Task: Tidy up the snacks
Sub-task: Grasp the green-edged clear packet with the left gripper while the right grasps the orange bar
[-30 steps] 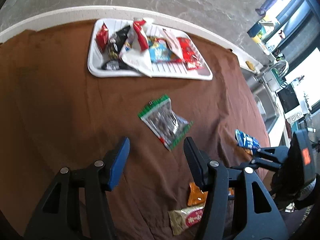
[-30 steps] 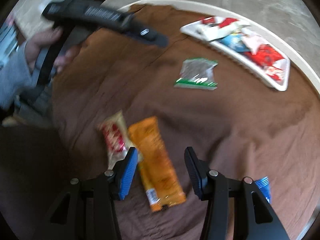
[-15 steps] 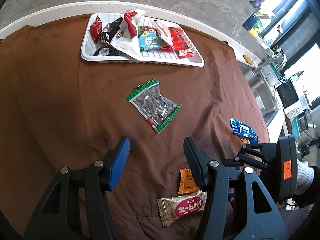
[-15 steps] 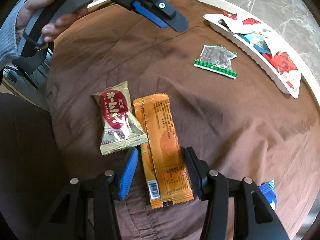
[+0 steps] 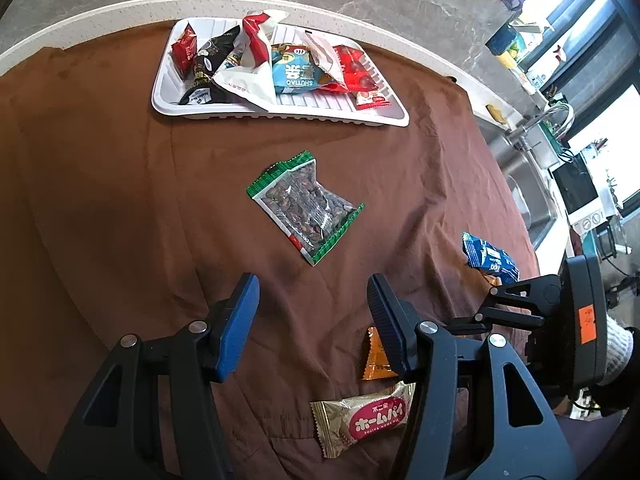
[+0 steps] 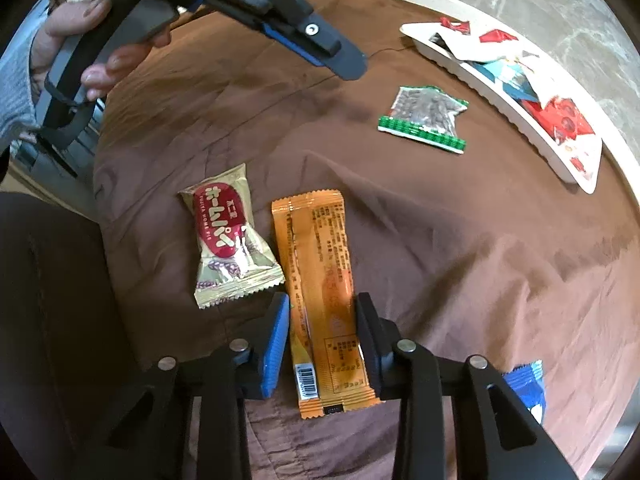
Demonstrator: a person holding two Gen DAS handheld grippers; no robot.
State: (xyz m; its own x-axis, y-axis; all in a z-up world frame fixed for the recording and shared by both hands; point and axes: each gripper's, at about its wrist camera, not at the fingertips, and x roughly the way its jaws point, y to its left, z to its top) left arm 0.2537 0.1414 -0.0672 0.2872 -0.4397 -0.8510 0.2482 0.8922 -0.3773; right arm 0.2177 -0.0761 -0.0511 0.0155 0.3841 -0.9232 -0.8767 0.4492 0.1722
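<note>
Left wrist view: left gripper (image 5: 312, 312) hangs half open and empty over bare cloth (image 5: 120, 200); the tray (image 5: 280, 112) of snacks sits by the bench's far edge. Right wrist view: right gripper (image 6: 322, 312), its jaws just closing, pinches the orange bar (image 6: 320, 280) across its width, with the beige packet (image 6: 224, 236) just beside it.

Right gripper (image 6: 322, 332) jaws just closing (left gripper (image 5: 312, 320) gaping).

Black gripper frames (image 6: 322, 344), blue jaw pads, silver screws — grey knit sleeve (image 6: 14, 92), orange sticker.
</note>
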